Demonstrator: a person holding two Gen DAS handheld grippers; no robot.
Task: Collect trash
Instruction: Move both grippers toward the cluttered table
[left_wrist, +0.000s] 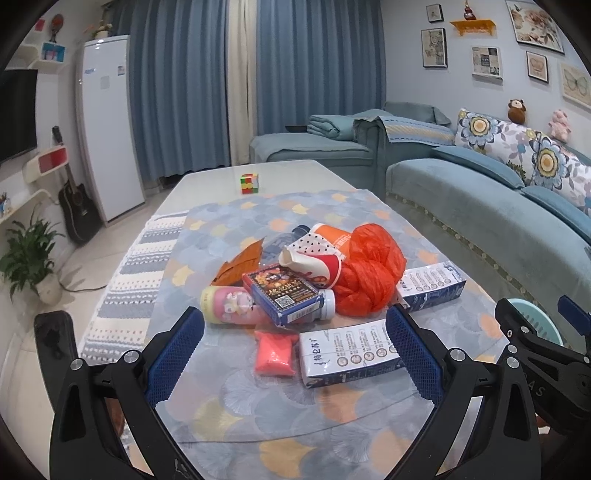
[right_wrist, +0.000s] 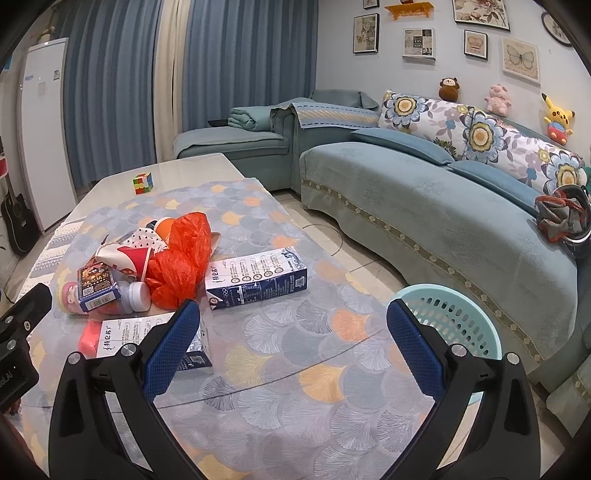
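Here the left gripper (left_wrist: 295, 347) hangs above the near end of the table (left_wrist: 214, 184), its blue-padded fingers (left_wrist: 173, 354) spread wide and holding nothing. Between and just beyond them lies the trash: a pink packet (left_wrist: 275, 352) touching a white milk carton (left_wrist: 347, 354), and behind these a heap made of a pink bottle (left_wrist: 236, 306) lying on its side, a dark card box (left_wrist: 284, 293) resting on it, a crumpled paper cup (left_wrist: 314, 258) and a bunched orange plastic bag (left_wrist: 369, 273). A second milk carton (right_wrist: 258, 277) lies flat just right of the bag. The right gripper (right_wrist: 293, 349) is likewise wide open and empty, over bare patterned cloth (right_wrist: 295, 369). A pale green basket (right_wrist: 454, 321) stands off the table's right edge, beside the sofa (right_wrist: 424, 206). A colour cube (right_wrist: 143, 183) sits well apart at the far end.
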